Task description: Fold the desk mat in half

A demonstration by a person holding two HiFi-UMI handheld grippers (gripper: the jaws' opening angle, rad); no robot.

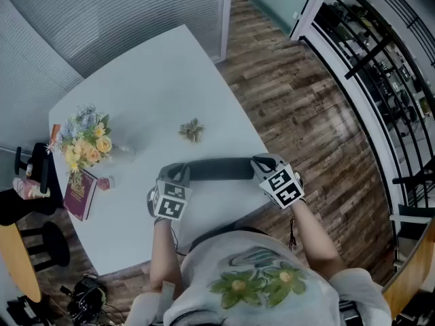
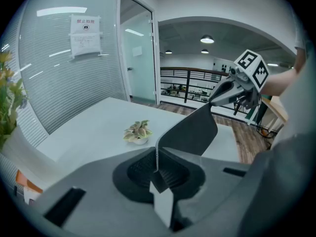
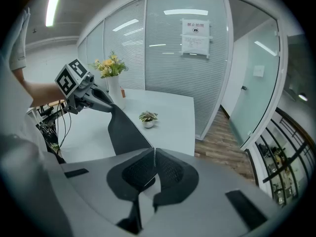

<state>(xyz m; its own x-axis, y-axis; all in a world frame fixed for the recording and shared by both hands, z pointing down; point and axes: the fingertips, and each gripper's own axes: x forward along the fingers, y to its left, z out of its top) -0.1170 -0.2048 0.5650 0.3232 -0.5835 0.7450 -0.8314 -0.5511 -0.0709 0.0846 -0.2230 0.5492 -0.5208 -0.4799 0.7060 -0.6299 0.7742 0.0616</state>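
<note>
Standing at the 6 o'clock edge of a big white table [image 1: 149,94], a person [image 1: 251,277] holds a claw in each hand. A brown wood floor [image 1: 306,114] runs around the table from 12 o'clock to 4 o'clock. A glass wall [image 1: 102,12] with thin stripes stands behind the table at 11 o'clock.

The dark grey desk mat [image 1: 217,169] is over the table, close to the 6 o'clock edge, right in front of the person. It stretches from one claw to the other like a long dark strip. The left claw [image 1: 178,175] pinches the mat's end at 9 o'clock. Its own view shows both jaws squeezed almost together, with the thin mat edge stuck between them. The right claw [image 1: 262,165] pinches the other end at 3 o'clock, and its jaws are squeezed tight on the mat edge too. I cannot tell if the bottom of the mat touches the table.

A bunch of yellow and blue flowers [image 1: 85,140] stands at the table's 9 o'clock side. A red book [image 1: 80,194] lies just below the flowers, toward 8 o'clock. A little plant [image 1: 192,130] sits near the middle of the table, at 12 o'clock from the mat and apart from it.
</note>
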